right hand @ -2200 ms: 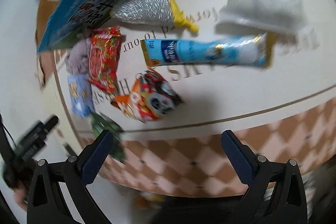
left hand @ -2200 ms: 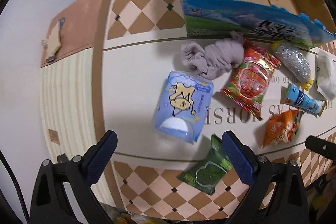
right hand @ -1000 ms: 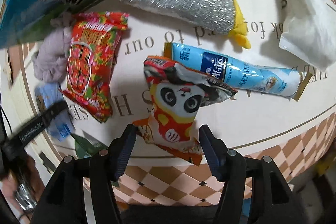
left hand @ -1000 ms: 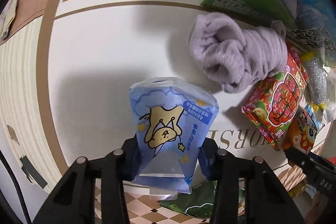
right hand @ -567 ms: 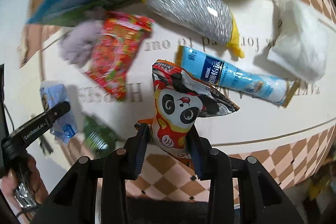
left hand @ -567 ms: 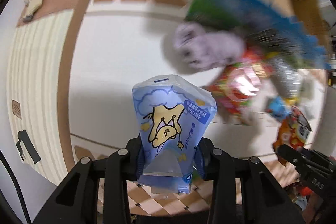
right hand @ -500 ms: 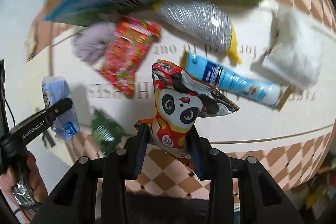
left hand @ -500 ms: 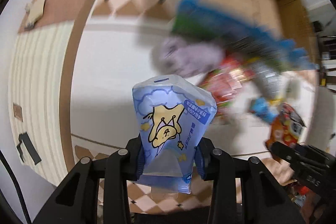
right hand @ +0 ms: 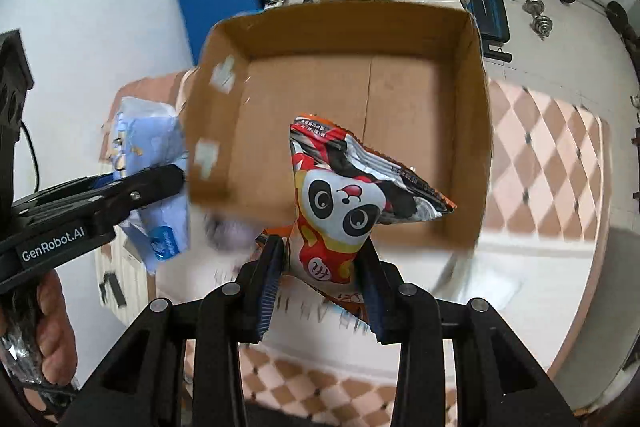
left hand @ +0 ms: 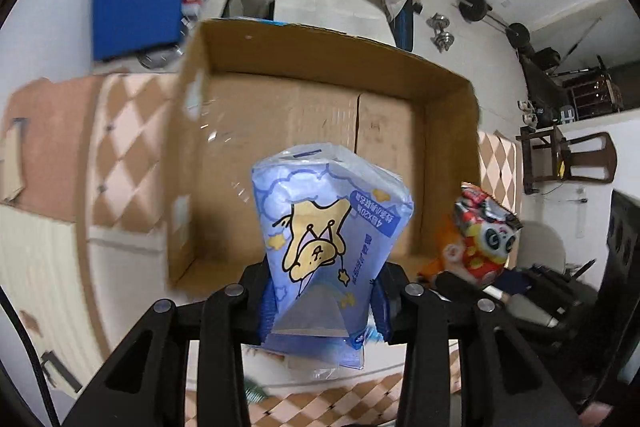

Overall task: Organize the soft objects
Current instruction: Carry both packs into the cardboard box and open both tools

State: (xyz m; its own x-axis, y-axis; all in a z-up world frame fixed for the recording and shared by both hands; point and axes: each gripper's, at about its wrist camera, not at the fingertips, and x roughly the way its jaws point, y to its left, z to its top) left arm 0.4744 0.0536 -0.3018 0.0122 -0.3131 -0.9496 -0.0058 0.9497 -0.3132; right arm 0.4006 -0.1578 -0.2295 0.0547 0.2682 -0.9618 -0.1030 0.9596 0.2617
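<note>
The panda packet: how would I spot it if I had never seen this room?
Find the big open cardboard box on the checkered floor. In front of its opening, two black grippers each pinch a soft pack. The panda packet is in the right gripper: crinkly red and orange, with a black-and-white panda face, unlike the pale blue pack with a yellow cartoon animal in the left gripper.

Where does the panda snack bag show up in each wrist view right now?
Left wrist: panda snack bag at right of centre, beyond the cardboard box's right wall, held in the right tool.
Right wrist: panda snack bag at centre, clamped in the right tool, in front of the box.
Shared landmark: the open cardboard box.
</note>
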